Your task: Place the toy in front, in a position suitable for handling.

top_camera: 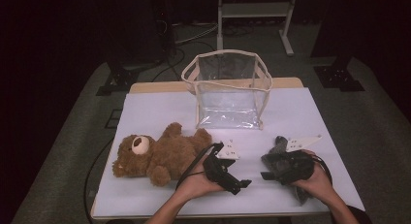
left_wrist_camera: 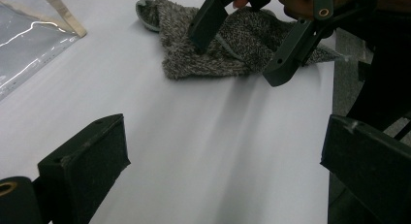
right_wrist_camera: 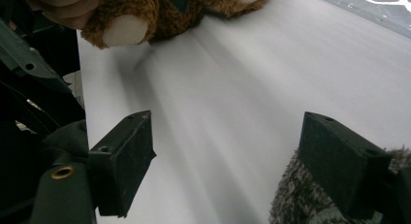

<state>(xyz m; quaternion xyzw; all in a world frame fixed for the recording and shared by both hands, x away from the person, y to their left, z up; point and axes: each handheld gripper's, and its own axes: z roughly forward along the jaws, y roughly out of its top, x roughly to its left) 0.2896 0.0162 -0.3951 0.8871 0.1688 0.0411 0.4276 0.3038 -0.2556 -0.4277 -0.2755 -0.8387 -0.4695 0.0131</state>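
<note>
A brown teddy bear (top_camera: 157, 156) lies on its back at the left of the white table (top_camera: 160, 112); its paws (right_wrist_camera: 123, 30) show at the top of the right gripper view. A grey fuzzy cloth (left_wrist_camera: 213, 49) lies crumpled at the right front. My right gripper (top_camera: 269, 163) hovers over that cloth with its jaws open, and one jaw stands right beside the cloth (right_wrist_camera: 300, 200). My left gripper (top_camera: 232, 171) is beside the bear's legs, pointing toward the right gripper, open with only bare table between its jaws (left_wrist_camera: 225, 136). The right gripper (right_wrist_camera: 228, 132) holds nothing.
A clear plastic bag (top_camera: 228, 90) with beige trim stands open at the back middle of the table; its corner (left_wrist_camera: 29, 40) is in the left gripper view. Cables trail from both grippers. A metal frame (top_camera: 254, 15) stands on the floor behind.
</note>
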